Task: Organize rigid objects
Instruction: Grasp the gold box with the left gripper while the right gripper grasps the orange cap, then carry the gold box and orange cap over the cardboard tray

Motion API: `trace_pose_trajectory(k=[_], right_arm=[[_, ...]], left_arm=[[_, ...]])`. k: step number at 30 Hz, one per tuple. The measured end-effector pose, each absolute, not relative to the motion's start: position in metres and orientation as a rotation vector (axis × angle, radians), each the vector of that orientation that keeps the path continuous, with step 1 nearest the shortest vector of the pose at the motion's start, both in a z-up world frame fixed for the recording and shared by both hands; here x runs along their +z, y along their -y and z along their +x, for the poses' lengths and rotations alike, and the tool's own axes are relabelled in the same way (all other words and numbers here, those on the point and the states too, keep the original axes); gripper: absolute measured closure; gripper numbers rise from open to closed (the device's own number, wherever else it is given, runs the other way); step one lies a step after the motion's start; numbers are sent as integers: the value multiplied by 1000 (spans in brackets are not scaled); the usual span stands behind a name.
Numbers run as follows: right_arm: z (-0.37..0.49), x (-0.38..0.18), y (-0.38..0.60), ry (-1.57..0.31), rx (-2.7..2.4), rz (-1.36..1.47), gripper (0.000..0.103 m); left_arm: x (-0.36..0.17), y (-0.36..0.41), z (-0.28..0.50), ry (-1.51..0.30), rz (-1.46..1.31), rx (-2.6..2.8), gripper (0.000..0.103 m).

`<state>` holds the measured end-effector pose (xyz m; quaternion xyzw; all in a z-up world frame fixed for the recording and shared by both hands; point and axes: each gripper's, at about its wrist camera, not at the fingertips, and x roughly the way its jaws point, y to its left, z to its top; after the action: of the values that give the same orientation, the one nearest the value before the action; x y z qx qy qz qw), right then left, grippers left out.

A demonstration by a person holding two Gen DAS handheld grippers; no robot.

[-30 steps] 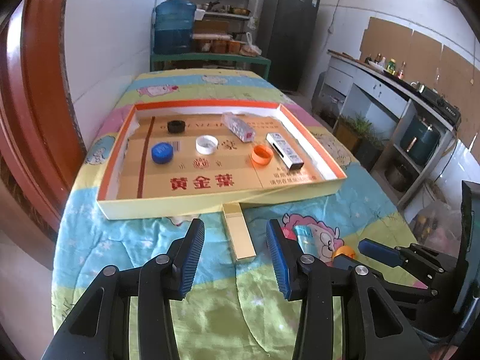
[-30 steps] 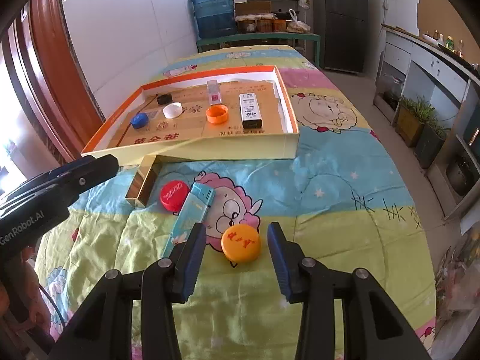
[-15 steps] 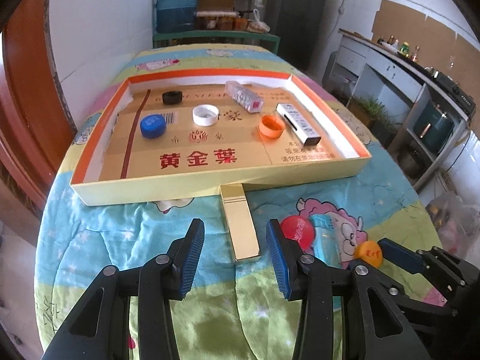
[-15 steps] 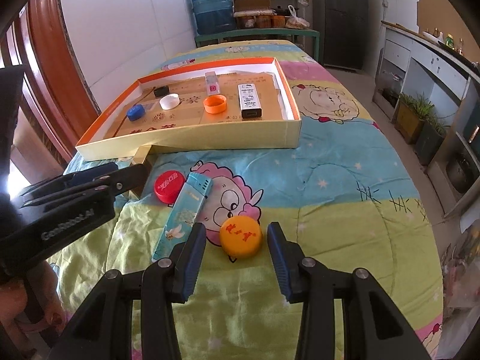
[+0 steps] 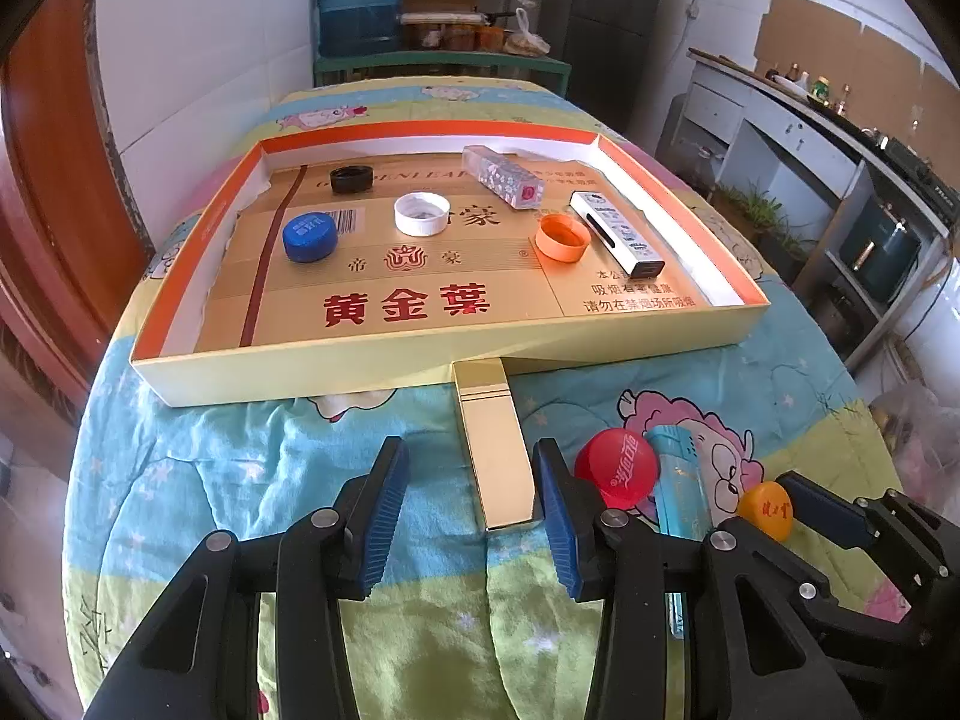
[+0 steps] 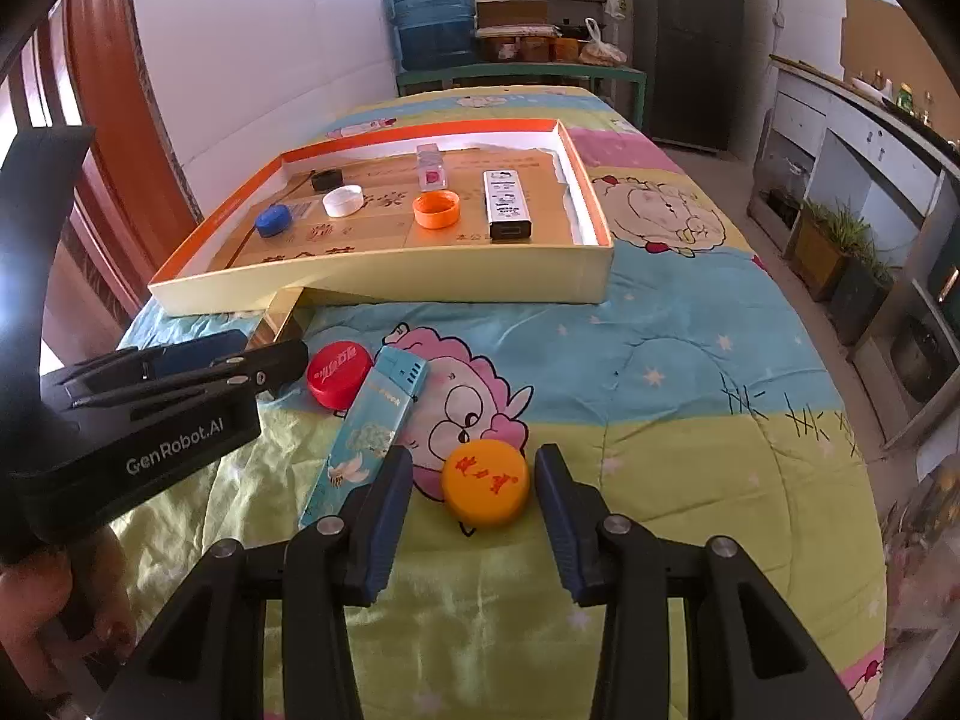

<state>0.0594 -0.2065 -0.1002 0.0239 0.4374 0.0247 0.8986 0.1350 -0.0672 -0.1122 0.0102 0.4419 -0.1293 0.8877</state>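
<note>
The left gripper (image 5: 471, 510) hung low over the quilt-covered counter (image 6: 690, 360), its fingers (image 5: 384, 516) spread wide with the near end of the gold box (image 5: 495, 456) between them, closer to the right-hand one, though whether it touched could not be told; the box's far end ran under the front wall of the big tray (image 5: 420, 360). The right gripper (image 6: 474, 498) sat just as open, its fingers (image 6: 555, 510) on either side of the yellow cap (image 6: 486, 483), apart from it on both sides; so both hands looked set at the point of a grasp, neither one closed.

Inside the tray lay a blue cap (image 5: 309, 236), a white cap (image 5: 422, 213), a black cap (image 5: 351, 179), an orange cap (image 5: 563, 237), a clear case (image 5: 503, 177) and a white box (image 5: 618, 233); outside it, beside the gold box, waited the red cap (image 6: 339, 373) and the teal box (image 6: 369, 429), touching each other.

The next move likely called for squeezing shut: the yellow cap is low and round, so the fingers needed to meet it squarely; the gold box would probably need drawing back clear of the tray wall before lifting over it.
</note>
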Motion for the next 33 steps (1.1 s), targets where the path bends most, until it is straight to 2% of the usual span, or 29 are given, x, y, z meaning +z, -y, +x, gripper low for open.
trace_pose_trajectory(k=[2, 4, 5, 6, 33], right_arm=[[58, -100, 207, -906, 48, 48, 69], [58, -100, 210, -907, 56, 69, 72], [58, -100, 211, -908, 58, 76, 72], [58, -100, 212, -908, 59, 80, 72], [56, -64, 211, -829, 74, 62, 72]], left_arm=[[-112, 67, 134, -917, 21, -273, 60], [-112, 66, 133, -912, 22, -271, 69], [-112, 65, 133, -911, 19, -271, 80], [-112, 63, 133, -913, 10, -276, 85], [-74, 50, 119, -825, -13, -279, 85]])
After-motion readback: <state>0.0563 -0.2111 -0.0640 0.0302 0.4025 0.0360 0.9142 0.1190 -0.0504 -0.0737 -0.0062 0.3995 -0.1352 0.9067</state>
